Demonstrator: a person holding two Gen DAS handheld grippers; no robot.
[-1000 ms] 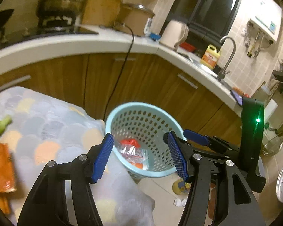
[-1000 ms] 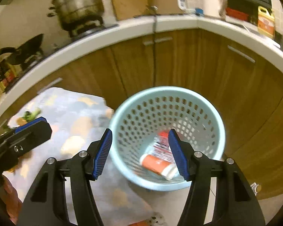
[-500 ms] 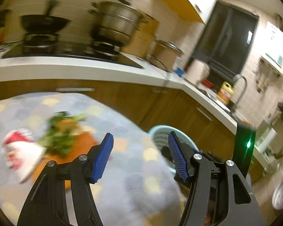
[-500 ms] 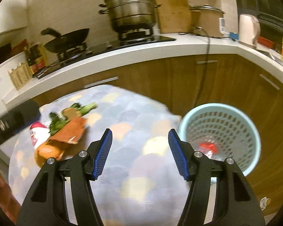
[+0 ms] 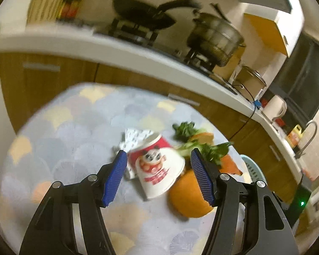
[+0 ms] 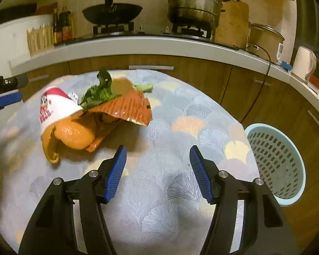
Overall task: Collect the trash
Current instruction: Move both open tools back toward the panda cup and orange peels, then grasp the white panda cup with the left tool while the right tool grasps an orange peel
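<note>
Both grippers tilt downward over a round worktop (image 6: 180, 114) covered in a pale fan-patterned cloth. The left gripper (image 5: 158, 177) points at the trash pile, its blue fingers (image 5: 114, 179) spread apart with nothing pinched. A white and red paper cup (image 5: 159, 170) lies on its side in the gap between them, seemingly beyond the tips; blur hides whether anything touches. An orange peel (image 5: 187, 197) sits at the cup's 4 o'clock, partly behind the right-hand finger, and leafy greens (image 5: 204, 146) lie at its 2 o'clock. A crumpled white printed wrapper (image 5: 134, 138), at the cup's 11 o'clock, is too smeared to read.

The right gripper (image 6: 157, 172) hangs over bare cloth, its fingers (image 6: 116, 175) likewise spread and empty. From its view the trash pile lies at 10 o'clock, well clear of the tips: the cup, the peel, the greens and a torn orange corrugated sheet (image 6: 127, 106) draped over them. A pale blue perforated basket (image 6: 276, 161) stands off the worktop's edge at 3 o'clock, its contents out of sight. The tip of the left gripper pokes in at the far left edge, mostly cut off.
</note>
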